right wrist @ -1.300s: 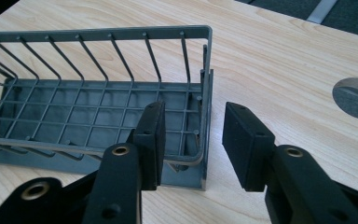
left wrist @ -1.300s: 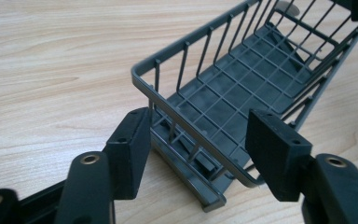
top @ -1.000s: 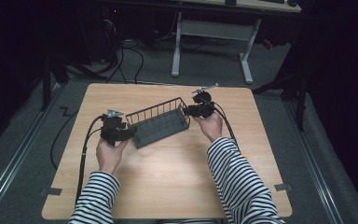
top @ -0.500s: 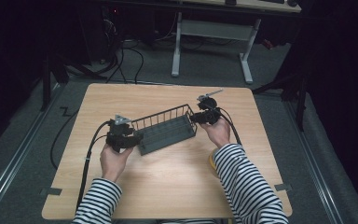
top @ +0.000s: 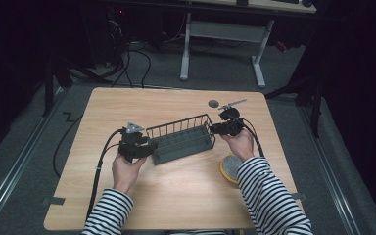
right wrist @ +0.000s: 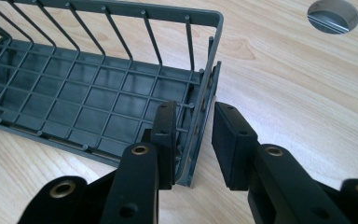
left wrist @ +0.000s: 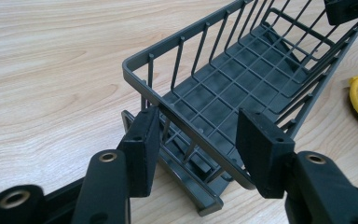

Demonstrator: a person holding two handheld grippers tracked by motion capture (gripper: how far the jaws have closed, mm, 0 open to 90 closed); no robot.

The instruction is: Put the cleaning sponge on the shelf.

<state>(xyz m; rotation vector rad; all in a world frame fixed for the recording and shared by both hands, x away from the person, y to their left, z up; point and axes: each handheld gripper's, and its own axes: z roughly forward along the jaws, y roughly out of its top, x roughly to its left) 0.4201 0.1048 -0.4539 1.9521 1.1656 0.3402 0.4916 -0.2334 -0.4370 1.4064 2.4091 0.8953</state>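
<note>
A dark grey wire basket [top: 181,142] lies across the middle of the wooden table [top: 176,196], with its tray underneath. My left gripper [top: 149,147] is shut on the basket's left end. In the left gripper view the end rim [left wrist: 191,126] runs slantwise between the two pads [left wrist: 142,149]. My right gripper [top: 214,129] straddles the right end wall [right wrist: 200,112]. Its jaws have just been closing. One pad [right wrist: 165,135] sits inside against the wall, while the outer pad [right wrist: 228,140] stands a little off it with wood showing between.
A yellow-rimmed round scrubber [top: 231,168] lies on the table beside the right forearm, near the basket's right end. A grey cable grommet [top: 213,103] sits behind the right gripper. Cables trail off the table's left side. Desk legs stand on the floor beyond the far edge.
Both hands and the basket between them have shifted right and a little nearer. The scrubber has come into sight beside the right forearm.
</note>
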